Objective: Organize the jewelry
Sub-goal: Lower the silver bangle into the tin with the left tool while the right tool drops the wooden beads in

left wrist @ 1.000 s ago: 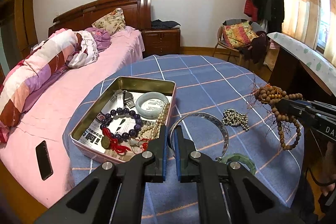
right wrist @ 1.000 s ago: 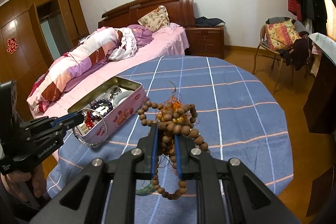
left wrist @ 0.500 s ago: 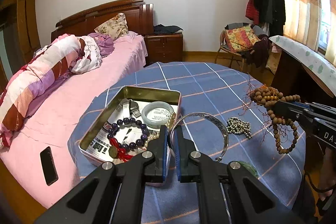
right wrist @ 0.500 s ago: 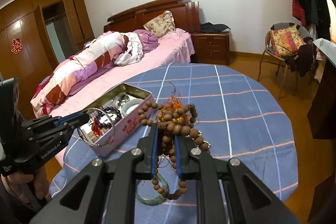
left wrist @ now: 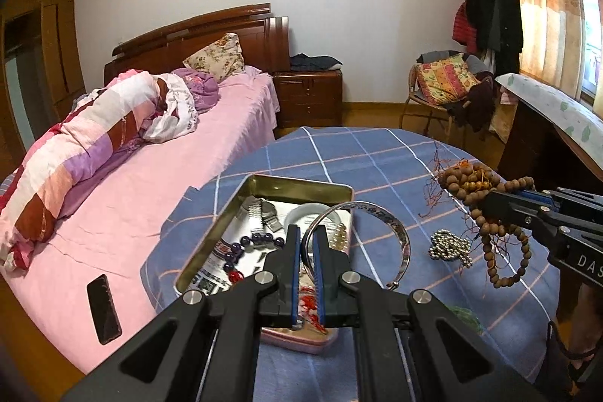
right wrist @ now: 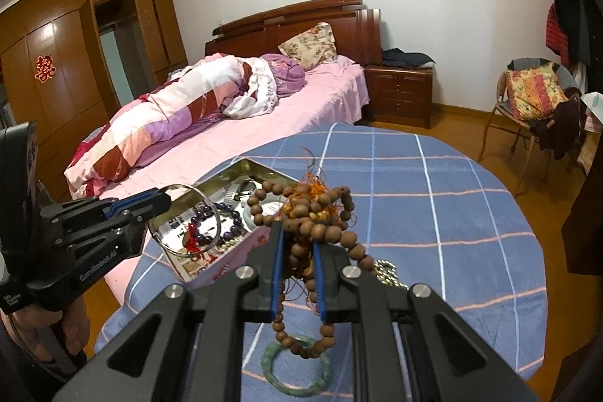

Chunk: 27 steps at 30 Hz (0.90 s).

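While hidden leftward, the green bangle [right wrist: 297, 370] shows rightward.

before me: pink bed [left wrist: 211, 153], rolled quilt [left wrist: 94, 138], black phone [left wrist: 104, 308] on its sheet, nightstand [left wrist: 309, 97], cushioned chair [right wrist: 535, 100].

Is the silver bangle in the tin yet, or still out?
Out. The left tool pinches the silver bangle, holding it in the air beside the open tin, not lying among its contents.

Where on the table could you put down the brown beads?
The far checked tablecloth beyond the tin is bare. Near the tin it is crowded: silver bead pile and green bangle lie there.
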### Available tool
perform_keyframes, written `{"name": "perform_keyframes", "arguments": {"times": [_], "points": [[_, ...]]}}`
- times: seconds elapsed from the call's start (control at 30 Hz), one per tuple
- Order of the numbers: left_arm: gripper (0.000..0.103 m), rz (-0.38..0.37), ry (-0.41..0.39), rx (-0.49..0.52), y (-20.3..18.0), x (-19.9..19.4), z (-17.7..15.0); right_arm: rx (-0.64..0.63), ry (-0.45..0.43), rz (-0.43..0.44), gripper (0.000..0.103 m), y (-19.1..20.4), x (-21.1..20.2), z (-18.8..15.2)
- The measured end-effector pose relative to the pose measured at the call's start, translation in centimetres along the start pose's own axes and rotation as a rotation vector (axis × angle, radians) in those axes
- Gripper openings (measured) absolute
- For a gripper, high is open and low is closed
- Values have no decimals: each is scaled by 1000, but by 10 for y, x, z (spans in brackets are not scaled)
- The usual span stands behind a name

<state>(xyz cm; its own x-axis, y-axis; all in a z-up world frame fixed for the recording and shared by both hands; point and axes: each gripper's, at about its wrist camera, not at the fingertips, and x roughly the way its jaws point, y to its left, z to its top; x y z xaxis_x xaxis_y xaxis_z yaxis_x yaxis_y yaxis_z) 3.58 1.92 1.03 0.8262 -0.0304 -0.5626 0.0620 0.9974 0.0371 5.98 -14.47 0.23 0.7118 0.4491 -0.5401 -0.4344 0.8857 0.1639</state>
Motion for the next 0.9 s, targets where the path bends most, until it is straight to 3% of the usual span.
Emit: {"name": "perform_keyframes", "arguments": {"times": [0.9], "points": [[5,99,40,-67,57,34,11,-121,44,73,17,45,50,31]]}}
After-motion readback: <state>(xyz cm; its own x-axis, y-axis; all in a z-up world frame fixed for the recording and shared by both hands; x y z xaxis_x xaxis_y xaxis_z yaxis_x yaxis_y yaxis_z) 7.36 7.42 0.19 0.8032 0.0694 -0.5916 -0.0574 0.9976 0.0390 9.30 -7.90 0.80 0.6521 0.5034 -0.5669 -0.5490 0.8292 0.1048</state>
